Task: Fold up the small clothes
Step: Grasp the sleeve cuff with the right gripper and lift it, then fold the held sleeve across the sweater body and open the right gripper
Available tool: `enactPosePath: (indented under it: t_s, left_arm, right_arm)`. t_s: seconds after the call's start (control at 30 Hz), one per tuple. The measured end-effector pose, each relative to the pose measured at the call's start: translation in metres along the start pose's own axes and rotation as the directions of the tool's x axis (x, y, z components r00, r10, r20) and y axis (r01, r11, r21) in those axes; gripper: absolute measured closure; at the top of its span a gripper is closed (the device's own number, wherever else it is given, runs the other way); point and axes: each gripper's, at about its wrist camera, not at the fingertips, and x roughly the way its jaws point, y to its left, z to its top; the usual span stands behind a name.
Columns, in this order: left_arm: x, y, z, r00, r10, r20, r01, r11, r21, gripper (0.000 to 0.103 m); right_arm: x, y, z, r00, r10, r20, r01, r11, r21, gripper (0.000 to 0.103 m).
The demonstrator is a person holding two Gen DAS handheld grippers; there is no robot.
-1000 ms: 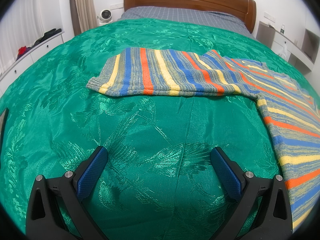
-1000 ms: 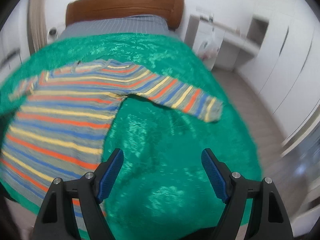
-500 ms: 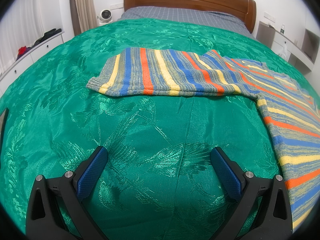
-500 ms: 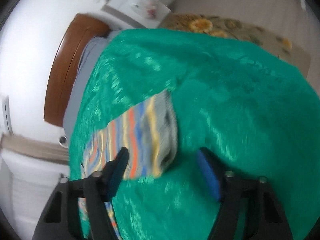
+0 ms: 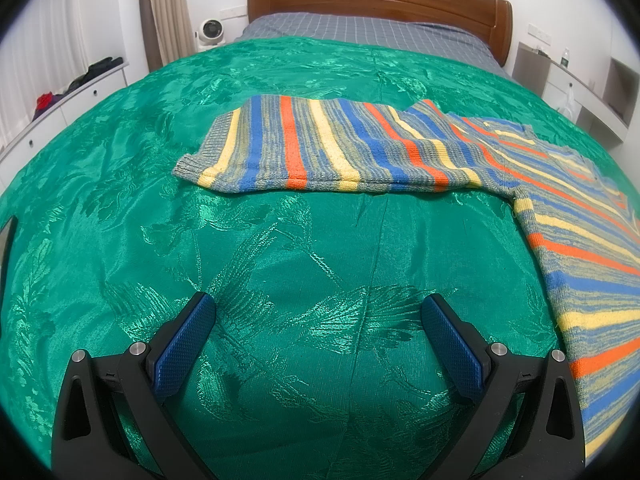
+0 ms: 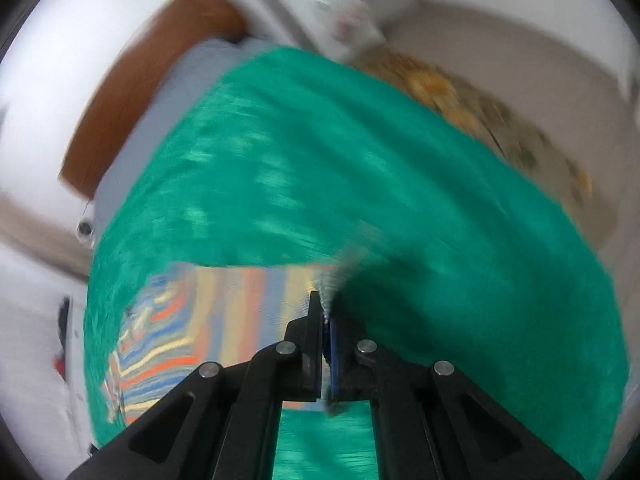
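Note:
A striped knit sweater [image 5: 320,148] lies flat on the green bedspread [image 5: 280,248], one sleeve stretched to the left and the body running off to the right. My left gripper [image 5: 318,302] hovers open over bare bedspread, a good way short of that sleeve, with nothing between its fingers. In the blurred right wrist view, my right gripper [image 6: 325,300] is shut on the grey cuff end of the sweater's other sleeve [image 6: 346,268]. The rest of the striped sweater [image 6: 240,312] spreads to the left of the jaws.
A wooden headboard [image 5: 380,0] and grey sheet stand at the far end of the bed. White drawers [image 5: 60,108] with clothes on top line the left side, beside a small fan [image 5: 210,32]. Shelving [image 5: 580,88] is on the right. A patterned rug [image 6: 480,100] lies beyond the bed's edge.
The right gripper swung across to the sleeve's cuff, rolled, and closed its jaws on it. The left gripper and the left sleeve have not moved.

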Motion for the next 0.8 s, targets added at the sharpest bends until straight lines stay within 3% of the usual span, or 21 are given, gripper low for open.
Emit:
enactPosePath:
  t_s: [0.1,0.23,0.37,0.4,0.43,0.47,0.5,0.53,0.6,0.67,0.8]
  left_arm:
    - [0.0,0.0,0.0,1.0,0.0,0.0,0.0,1.0,0.0,0.0]
    - [0.0,0.0,0.0,1.0,0.0,0.0,0.0,1.0,0.0,0.0]
    - [0.0,0.0,0.0,1.0,0.0,0.0,0.0,1.0,0.0,0.0]
    - [0.0,0.0,0.0,1.0,0.0,0.0,0.0,1.0,0.0,0.0]
    - [0.0,0.0,0.0,1.0,0.0,0.0,0.0,1.0,0.0,0.0]
    - [0.0,0.0,0.0,1.0,0.0,0.0,0.0,1.0,0.0,0.0]
    - [0.0,0.0,0.0,1.0,0.0,0.0,0.0,1.0,0.0,0.0]
    - [0.0,0.0,0.0,1.0,0.0,0.0,0.0,1.0,0.0,0.0]
    - [0.0,0.0,0.0,1.0,0.0,0.0,0.0,1.0,0.0,0.0]
    - [0.0,0.0,0.0,1.0,0.0,0.0,0.0,1.0,0.0,0.0]
    - [0.0,0.0,0.0,1.0,0.0,0.0,0.0,1.0,0.0,0.0]
  right_arm:
    - [-0.012,0.098,0.002,0.995,0.095,0.004,-0.094,0.982,-0.165,0.101]
    - [0.015,0.225,-0.018,0.97,0.221,-0.102,-0.241,0.926,-0.291,0.101]
    - [0.063,0.3,-0.062,0.936,0.27,-0.225,-0.335,0.88,-0.336,0.098]
    - [0.079,0.31,-0.073,0.915,0.297,-0.271,-0.377,0.868,-0.322,0.088]
    - [0.098,0.32,-0.087,0.879,0.339,-0.334,-0.437,0.855,-0.281,0.078]
    - [0.105,0.322,-0.099,0.863,0.357,-0.359,-0.458,0.851,-0.255,0.051]
    - [0.111,0.322,-0.111,0.852,0.373,-0.367,-0.473,0.849,-0.235,0.041]
    - [0.116,0.321,-0.123,0.847,0.384,-0.367,-0.481,0.848,-0.222,0.041]
    - [0.114,0.313,-0.136,0.858,0.363,-0.364,-0.462,0.855,-0.235,0.041]
    - [0.1,0.297,-0.154,0.903,0.293,-0.316,-0.391,0.864,-0.316,0.041]
    - [0.064,0.252,-0.178,0.95,0.2,-0.239,-0.294,0.834,-0.468,0.04]
